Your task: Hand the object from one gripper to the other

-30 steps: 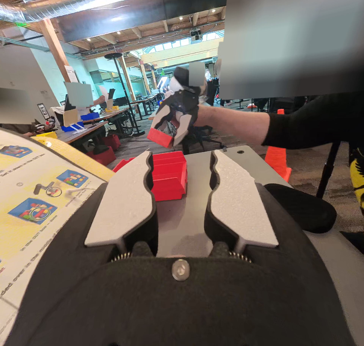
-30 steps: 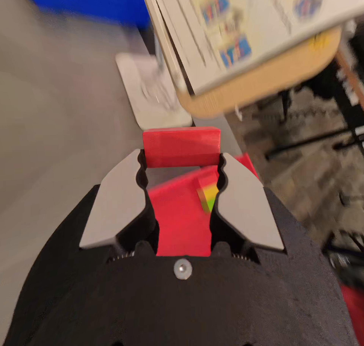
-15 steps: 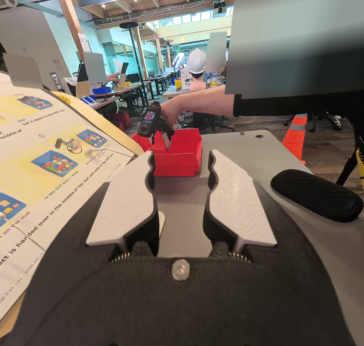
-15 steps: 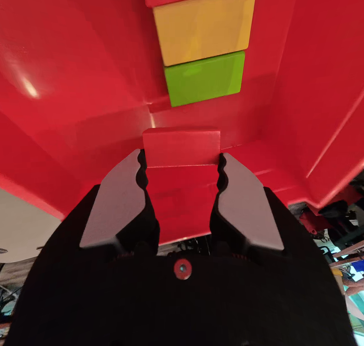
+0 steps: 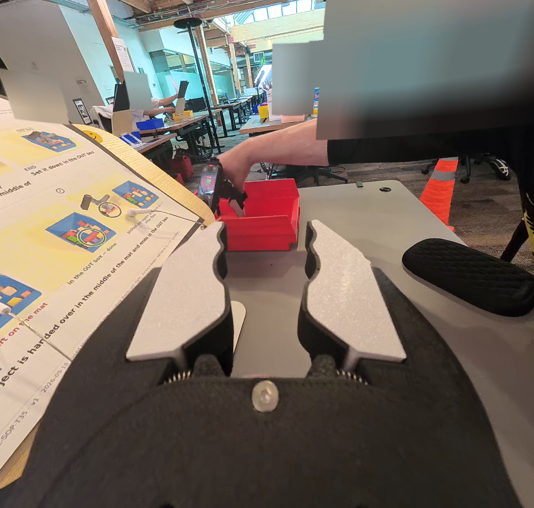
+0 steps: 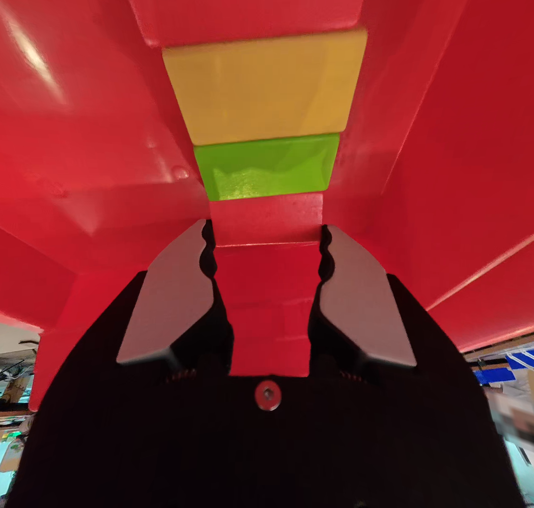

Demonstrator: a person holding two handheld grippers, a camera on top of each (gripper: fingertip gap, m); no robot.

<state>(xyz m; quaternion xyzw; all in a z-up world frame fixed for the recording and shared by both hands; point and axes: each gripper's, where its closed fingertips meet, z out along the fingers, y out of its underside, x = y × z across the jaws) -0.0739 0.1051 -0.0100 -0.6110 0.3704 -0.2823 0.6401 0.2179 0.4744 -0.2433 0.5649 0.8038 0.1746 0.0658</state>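
My right gripper (image 6: 265, 228) is shut on a red block (image 6: 265, 222) and holds it low inside the red bin (image 6: 86, 118), right by a green block (image 6: 265, 170) and a yellow block (image 6: 263, 89) on the bin floor. In the left wrist view the right gripper (image 5: 228, 202) reaches down into the red bin (image 5: 260, 231) at the far side of the grey table (image 5: 375, 234). My left gripper (image 5: 265, 248) is open and empty, held above the table short of the bin.
A tilted instruction board (image 5: 72, 234) stands at the left of the table. A black padded rest (image 5: 468, 274) lies at the right. An orange cone (image 5: 439, 190) stands on the floor beyond the table's right edge. Desks and people fill the room behind. Tip to tip, the grippers are about 55 centimetres apart.
My right gripper carried the red block from the air down into the red bin and has sunk lower toward the green block. My left gripper's fingers closed a little and it has stayed empty.
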